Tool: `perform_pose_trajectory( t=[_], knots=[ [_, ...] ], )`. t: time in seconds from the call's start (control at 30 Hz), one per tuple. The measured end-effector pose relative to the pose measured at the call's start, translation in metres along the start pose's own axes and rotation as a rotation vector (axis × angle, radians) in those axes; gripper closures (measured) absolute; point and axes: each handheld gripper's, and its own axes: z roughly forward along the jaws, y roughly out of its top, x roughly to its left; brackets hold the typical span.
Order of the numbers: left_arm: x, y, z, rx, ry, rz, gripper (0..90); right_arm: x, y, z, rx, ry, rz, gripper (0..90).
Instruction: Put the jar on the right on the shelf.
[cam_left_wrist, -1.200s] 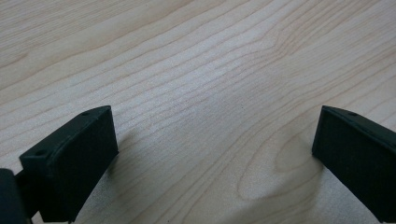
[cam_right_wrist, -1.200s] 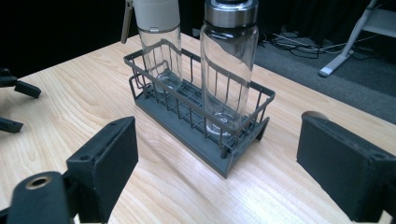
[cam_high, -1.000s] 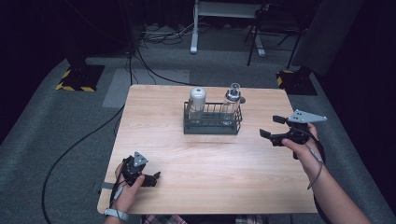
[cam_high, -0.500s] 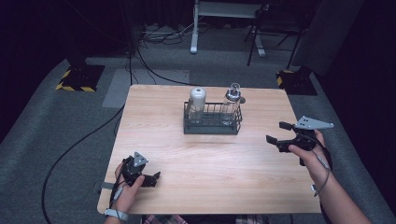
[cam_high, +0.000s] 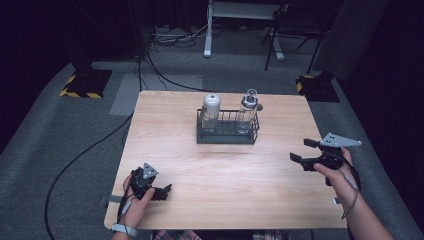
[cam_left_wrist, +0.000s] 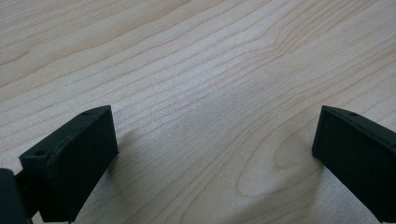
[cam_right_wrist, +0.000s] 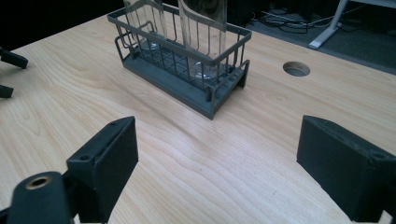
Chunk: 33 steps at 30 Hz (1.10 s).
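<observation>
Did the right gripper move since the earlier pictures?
Yes. The right gripper slid toward the person, away from the wire basket, along the table's right edge.

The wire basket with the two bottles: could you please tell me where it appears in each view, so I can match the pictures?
High view: the wire basket stands at centre, toward the table's far side, with two bottles upright in it.
Left gripper view: bare wooden tabletop between the two jaws.
Right gripper view: upper left of centre, beyond the jaws.
Shared landmark: the pale wood-grain table.
</observation>
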Motion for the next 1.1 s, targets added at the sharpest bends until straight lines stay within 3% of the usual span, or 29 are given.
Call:
perform_pose_trajectory(
  t=[0.63,1.1],
  knots=[
    [0.000,0.000,0.000,0.000,0.000,0.000,0.0,-0.003,-0.035,-0.009,0.029,-0.015,0.008,12.5],
    [0.000,0.000,0.000,0.000,0.000,0.000,0.0,-0.006,-0.062,-0.011,0.054,-0.028,0.047,12.5]
  ],
)
